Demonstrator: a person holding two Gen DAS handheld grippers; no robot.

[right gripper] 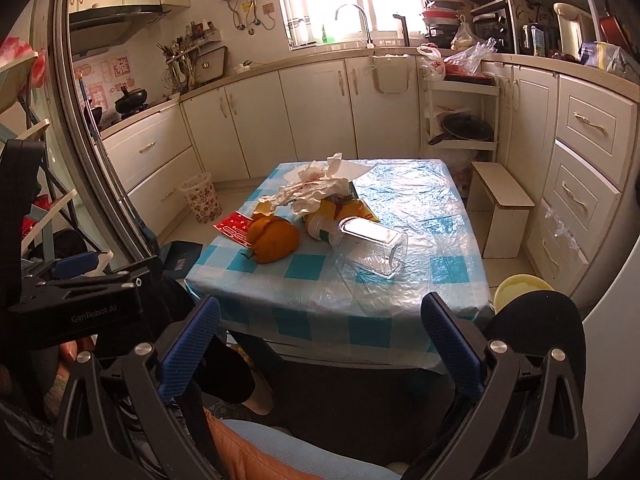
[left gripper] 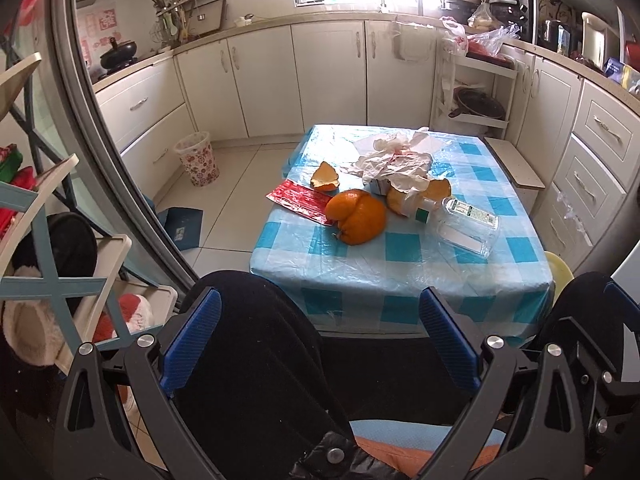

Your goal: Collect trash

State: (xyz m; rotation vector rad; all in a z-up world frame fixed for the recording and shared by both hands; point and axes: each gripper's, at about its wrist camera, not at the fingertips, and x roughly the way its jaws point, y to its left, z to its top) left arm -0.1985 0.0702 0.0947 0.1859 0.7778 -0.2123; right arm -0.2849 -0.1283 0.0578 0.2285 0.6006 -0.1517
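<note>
Trash lies on a small table with a blue checked cover (left gripper: 400, 280) (right gripper: 400, 292): a large orange peel (left gripper: 356, 218) (right gripper: 274, 240), a smaller peel piece (left gripper: 325, 178), a red wrapper (left gripper: 300, 200) (right gripper: 234, 228), crumpled white paper (left gripper: 394, 160) (right gripper: 316, 192) and a clear plastic bottle lying on its side (left gripper: 466, 222) (right gripper: 370, 246). My left gripper (left gripper: 320, 338) is open and empty, held low before the table's near edge. My right gripper (right gripper: 320, 344) is open and empty, also short of the table. The left gripper body shows at the left of the right wrist view (right gripper: 80, 300).
A patterned waste basket (left gripper: 197, 158) (right gripper: 201, 197) stands on the floor left of the table by the cabinets. A blue dustpan (left gripper: 184, 226) lies on the floor. A small white stool (right gripper: 502, 208) stands right of the table. A rack (left gripper: 60, 240) is at the left.
</note>
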